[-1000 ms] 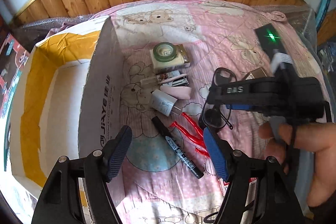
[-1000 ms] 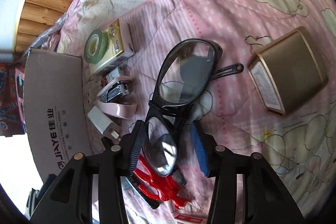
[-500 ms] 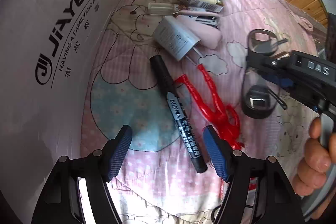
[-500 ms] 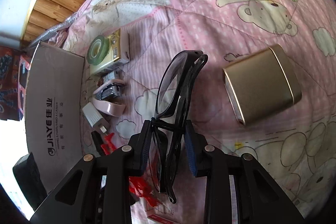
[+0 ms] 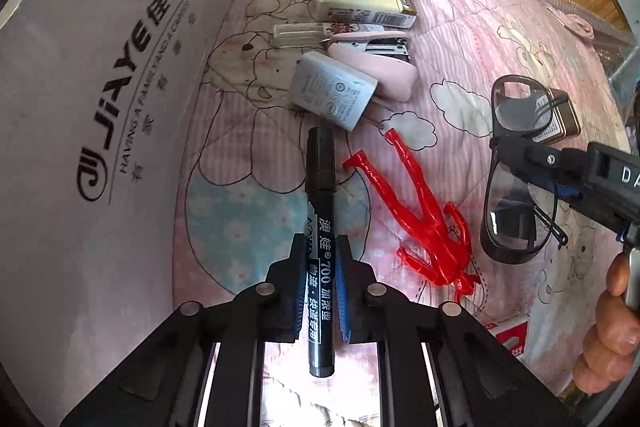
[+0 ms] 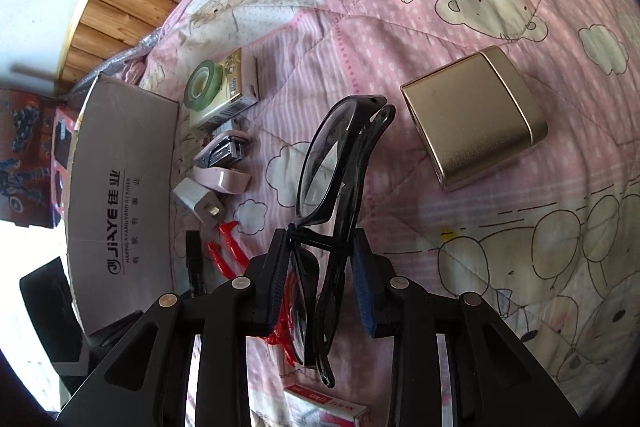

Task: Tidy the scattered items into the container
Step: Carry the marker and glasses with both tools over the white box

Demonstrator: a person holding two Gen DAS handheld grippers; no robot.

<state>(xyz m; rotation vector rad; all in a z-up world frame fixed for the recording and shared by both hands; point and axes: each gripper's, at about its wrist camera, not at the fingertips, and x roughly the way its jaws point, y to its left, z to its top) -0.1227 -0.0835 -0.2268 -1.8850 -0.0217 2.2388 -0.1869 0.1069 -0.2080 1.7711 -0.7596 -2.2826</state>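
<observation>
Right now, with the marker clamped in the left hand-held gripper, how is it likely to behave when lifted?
The marker looks stiff and light, so it should lift easily. Its round, smooth barrel may slip or swivel between the pads. If dropped, it would probably roll on the blanket.

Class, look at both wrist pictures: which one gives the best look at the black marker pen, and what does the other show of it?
The left wrist view: the black marker pen lies full length, label readable, clamped between the left gripper fingers. The right wrist view shows only its capped end beside the cardboard box, the rest hidden behind the right gripper.
</observation>
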